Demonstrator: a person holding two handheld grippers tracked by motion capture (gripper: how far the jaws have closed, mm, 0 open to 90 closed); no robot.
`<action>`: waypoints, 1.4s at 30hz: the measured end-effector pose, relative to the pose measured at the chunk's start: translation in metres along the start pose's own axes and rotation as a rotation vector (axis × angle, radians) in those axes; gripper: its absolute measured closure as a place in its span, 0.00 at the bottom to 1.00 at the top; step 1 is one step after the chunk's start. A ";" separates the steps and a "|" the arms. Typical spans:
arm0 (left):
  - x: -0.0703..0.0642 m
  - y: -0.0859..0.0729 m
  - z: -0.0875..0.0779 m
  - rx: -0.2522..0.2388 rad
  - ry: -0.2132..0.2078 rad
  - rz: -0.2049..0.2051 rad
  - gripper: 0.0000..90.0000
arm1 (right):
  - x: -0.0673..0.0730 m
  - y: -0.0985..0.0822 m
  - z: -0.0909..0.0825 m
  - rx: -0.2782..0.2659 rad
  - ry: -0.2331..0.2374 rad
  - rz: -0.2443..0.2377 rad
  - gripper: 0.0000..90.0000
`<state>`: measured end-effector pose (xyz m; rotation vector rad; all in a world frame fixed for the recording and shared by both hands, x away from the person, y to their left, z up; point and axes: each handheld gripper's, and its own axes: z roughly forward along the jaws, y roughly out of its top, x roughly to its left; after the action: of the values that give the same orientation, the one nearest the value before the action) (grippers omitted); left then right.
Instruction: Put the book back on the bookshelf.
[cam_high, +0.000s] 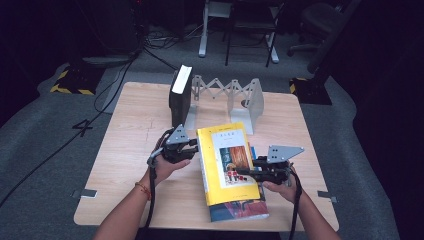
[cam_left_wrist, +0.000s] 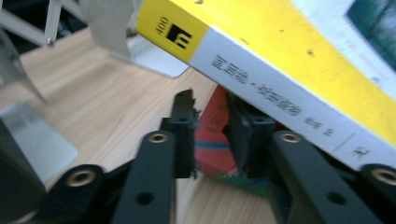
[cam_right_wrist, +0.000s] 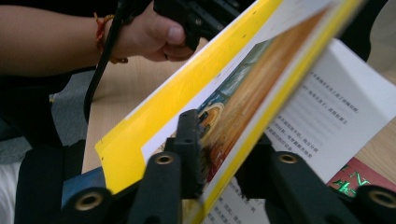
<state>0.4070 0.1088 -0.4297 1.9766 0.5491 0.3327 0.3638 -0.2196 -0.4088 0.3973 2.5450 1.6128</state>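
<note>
High view. A pale wooden table (cam_high: 130, 150) stands on grey carpet in a dark room; chair and desk legs show at the far edge, and cables run across the floor at left. A black-and-yellow striped marking lies on the floor by each far corner of the table. At the table's far side a dark book (cam_high: 180, 95) stands upright against a folding metal book rack (cam_high: 235, 97). A yellow book (cam_high: 227, 160) lies near the front edge on top of another book (cam_high: 240, 210), whose blue-toned cover pokes out below it. The left gripper (cam_high: 192, 148) is at the yellow book's spine edge, and the right gripper (cam_high: 245, 172) reaches onto its cover from the right. Both forearms are cut off by the bottom edge.

Left gripper view. The yellow book's white spine (cam_left_wrist: 280, 105) slants across the picture, raised off the wood. The jaws stand narrow beneath it, with a red cover (cam_left_wrist: 212, 140) showing in the gap. I cannot tell whether the pads press on anything. The rack's metal foot (cam_left_wrist: 154, 58) is blurred behind.

Right gripper view. The jaws sit on either side of the yellow front cover (cam_right_wrist: 224, 116), one above and one under it, and the cover is lifted off the printed page (cam_right_wrist: 327, 107). The far hand (cam_right_wrist: 154, 32) and its gripper are cut off at the top. A red-and-green corner at the lower right is too small to read.
</note>
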 end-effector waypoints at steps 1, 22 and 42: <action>-0.001 0.002 0.000 0.000 -0.009 0.014 0.86 | 0.000 0.001 0.001 0.003 0.008 0.000 0.68; -0.020 0.061 -0.016 -0.050 -0.030 0.152 0.99 | 0.002 0.031 -0.002 -0.029 -0.141 -0.100 0.93; -0.041 0.052 -0.043 -0.069 0.035 0.149 0.75 | 0.035 0.028 -0.010 -0.090 -0.211 -0.232 0.96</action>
<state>0.3643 0.1006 -0.3635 1.9527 0.4076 0.4737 0.3325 -0.2077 -0.3769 0.2391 2.2609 1.5075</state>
